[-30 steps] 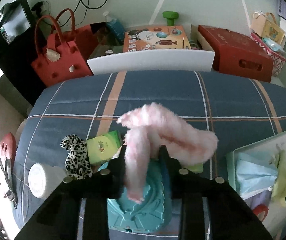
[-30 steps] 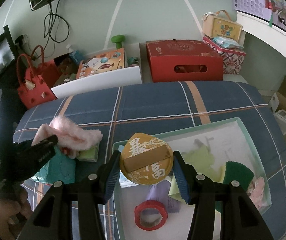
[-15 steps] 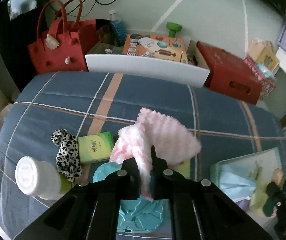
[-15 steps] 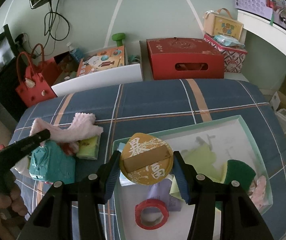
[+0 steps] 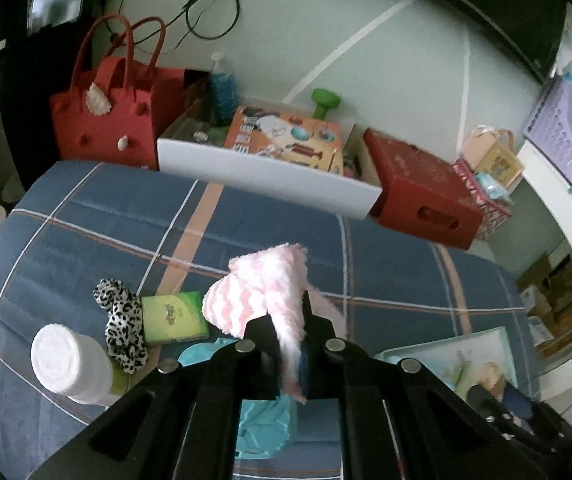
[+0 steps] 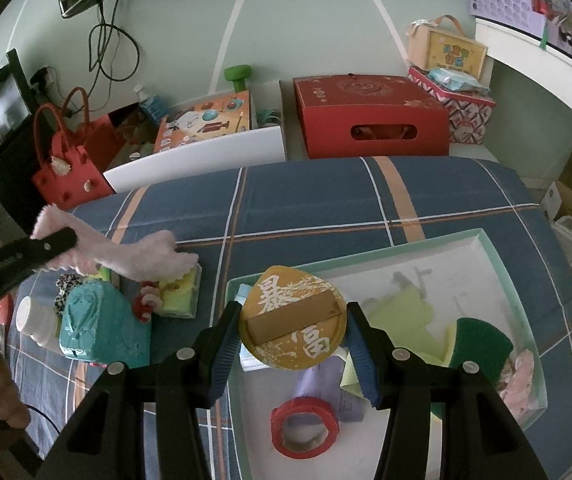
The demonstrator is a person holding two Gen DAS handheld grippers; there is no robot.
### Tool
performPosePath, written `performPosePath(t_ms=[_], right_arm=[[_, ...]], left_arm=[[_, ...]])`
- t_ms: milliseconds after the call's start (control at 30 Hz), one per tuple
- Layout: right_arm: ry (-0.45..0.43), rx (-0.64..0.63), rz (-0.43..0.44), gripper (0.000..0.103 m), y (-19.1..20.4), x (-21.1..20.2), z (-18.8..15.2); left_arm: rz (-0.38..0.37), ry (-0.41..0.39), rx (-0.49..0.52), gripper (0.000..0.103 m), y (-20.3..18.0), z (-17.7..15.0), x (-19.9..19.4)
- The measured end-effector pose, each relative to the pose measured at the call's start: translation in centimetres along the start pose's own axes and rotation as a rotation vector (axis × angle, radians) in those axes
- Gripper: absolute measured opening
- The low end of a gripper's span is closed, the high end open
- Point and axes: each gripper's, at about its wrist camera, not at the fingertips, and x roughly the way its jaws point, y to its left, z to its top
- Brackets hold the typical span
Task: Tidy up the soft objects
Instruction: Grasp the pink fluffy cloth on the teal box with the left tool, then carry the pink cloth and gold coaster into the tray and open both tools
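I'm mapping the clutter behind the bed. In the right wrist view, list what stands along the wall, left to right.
red felt handbag → water bottle → orange picture box → green dumbbell → red gift box → patterned tin, with a tan carry case above it.

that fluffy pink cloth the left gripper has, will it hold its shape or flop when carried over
Probably floppy: the pink cloth folds over the left gripper and its free end sags toward the blue plaid cover. Likely light for its size, being thin fleece. The pinch looks secure, so slipping seems unlikely.
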Motion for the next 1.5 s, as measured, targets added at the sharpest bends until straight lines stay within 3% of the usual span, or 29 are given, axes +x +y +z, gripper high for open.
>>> performPosePath(t_ms=[400,667,1133,1267,1500], right_arm=[[-0.050,0.052,-0.024,0.054,-2.7,-1.8,0.4],[-0.074,0.168,-0.103,0.054,-8.1,-2.6,0.3],[-0.085,0.293,-0.171,0.054,-14.4,-2.1,-0.4],[-0.045,0.296,-0.166,0.054,-15.0,-0.2,-0.6],[0.012,0.286,-0.152,0.055,-14.6,1.7,-1.4]], left_arm=[[-0.173,-0.169,0.037,0.006,-2.7,1.0,-6.6],[-0.293,-0.198,0.114,0.006,-6.8,0.2,-8.2],[-0.417,-0.085,0.285,0.006,-15.5,-3.5,-4.9],[-0.389,0.011,0.296,0.006,-16.2,-4.9,-1.8],[-0.273,0.204,0.278,0.006,-15.5,-7.3,3.3]])
